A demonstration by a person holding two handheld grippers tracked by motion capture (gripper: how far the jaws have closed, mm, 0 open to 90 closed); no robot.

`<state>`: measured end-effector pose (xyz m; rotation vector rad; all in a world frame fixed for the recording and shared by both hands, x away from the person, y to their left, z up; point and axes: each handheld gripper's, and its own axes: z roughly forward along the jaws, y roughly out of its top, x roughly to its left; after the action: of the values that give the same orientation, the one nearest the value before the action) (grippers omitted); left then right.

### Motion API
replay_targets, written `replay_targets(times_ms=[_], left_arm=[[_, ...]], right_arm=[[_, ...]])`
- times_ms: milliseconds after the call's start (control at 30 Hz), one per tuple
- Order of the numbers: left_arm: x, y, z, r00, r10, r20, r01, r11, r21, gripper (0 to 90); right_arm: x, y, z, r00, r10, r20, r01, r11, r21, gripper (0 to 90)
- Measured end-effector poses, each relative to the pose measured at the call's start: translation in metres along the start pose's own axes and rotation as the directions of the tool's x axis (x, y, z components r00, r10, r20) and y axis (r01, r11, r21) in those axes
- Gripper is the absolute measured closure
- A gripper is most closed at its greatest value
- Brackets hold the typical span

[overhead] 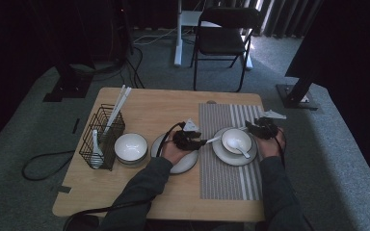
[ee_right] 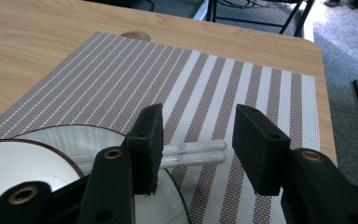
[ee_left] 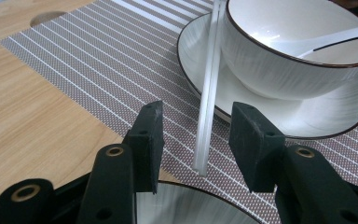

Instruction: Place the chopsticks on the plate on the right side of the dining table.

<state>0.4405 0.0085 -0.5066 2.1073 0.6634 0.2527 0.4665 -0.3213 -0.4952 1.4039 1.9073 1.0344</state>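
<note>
I see dark grey sleeves (overhead: 139, 187) on my arms. My left gripper (ee_left: 198, 140) and right gripper (ee_right: 198, 140) have thick black jaws with small brass-ringed holes. Black cables (overhead: 166, 134) trail off.

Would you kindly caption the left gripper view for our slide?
Open left gripper straddling white chopsticks leaning on a plate holding a bowl and spoon.
</note>
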Motion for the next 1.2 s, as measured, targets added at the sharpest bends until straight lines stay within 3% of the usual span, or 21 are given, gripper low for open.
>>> replay_targets(times_ms=[900,1200], left_arm=[[-0.004,0.003,0.007,0.9995,0.031,0.008,-0.032,0.9985,0.045,56.5],[-0.003,0.003,0.009,0.9996,0.027,0.001,-0.027,0.9979,0.059,56.4]], right_arm=[[-0.003,0.005,0.02,0.9999,-0.001,0.016,0.0,0.997,0.073,51.0],[-0.006,0.004,0.028,0.9991,-0.001,0.041,-0.003,0.994,0.108,50.9]])
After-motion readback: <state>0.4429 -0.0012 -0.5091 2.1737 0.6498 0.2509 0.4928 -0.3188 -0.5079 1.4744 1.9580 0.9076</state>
